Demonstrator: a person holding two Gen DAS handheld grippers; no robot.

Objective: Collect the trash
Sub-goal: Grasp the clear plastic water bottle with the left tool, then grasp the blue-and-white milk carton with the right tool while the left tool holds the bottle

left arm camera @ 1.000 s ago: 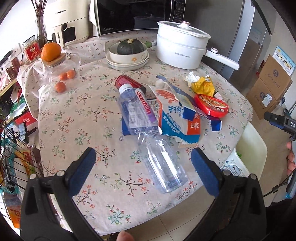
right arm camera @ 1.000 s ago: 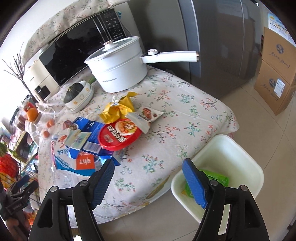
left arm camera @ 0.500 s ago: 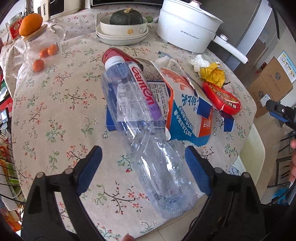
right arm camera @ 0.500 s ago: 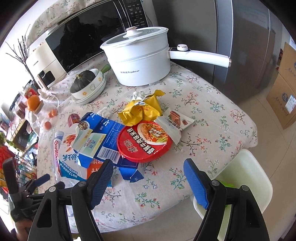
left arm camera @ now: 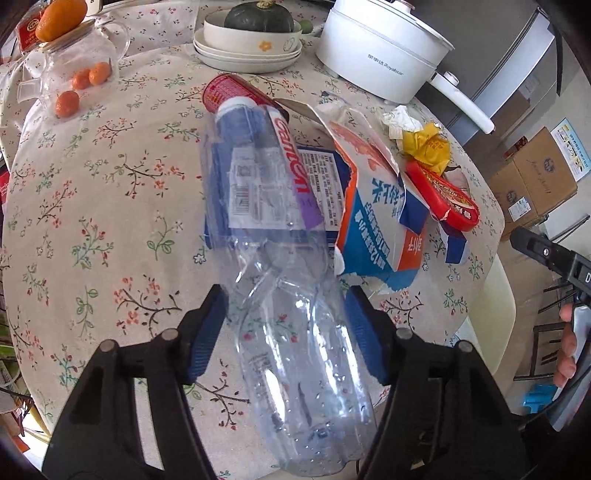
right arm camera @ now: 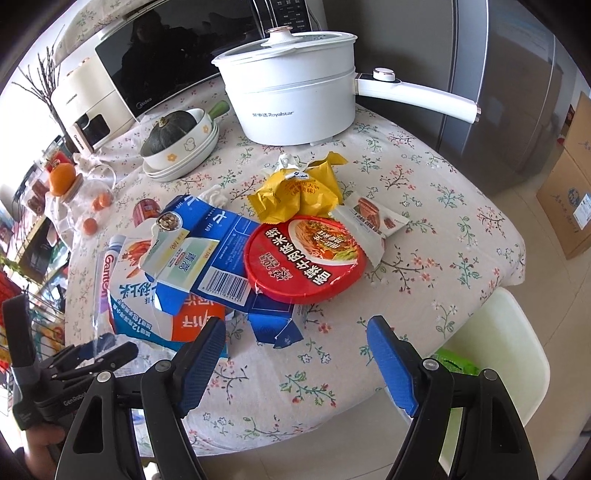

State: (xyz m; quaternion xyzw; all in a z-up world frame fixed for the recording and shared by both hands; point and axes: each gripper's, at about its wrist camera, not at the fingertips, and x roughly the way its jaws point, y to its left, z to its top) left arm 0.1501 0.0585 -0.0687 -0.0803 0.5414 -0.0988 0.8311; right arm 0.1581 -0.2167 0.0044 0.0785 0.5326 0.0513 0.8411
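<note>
Left tool (left arm camera: 286,310) straddled the empty bottle (left arm camera: 280,266), pads barely touching, positioned for gripping; right tool (right arm camera: 295,354) gaped empty.

A white electric pot (right arm camera: 291,99) with a long handle is sitting at the upper centre of the right wrist view, and a dark microwave (right arm camera: 173,62) is standing behind it at the upper left. A green squash (left arm camera: 258,16) is resting in stacked cream bowls (left arm camera: 247,46) at the top of the left wrist view. An orange (left arm camera: 61,18) is sitting on a glass jar (left arm camera: 70,70) (small oranges inside). Cardboard boxes (left arm camera: 532,181) are standing at the right edge.
</note>
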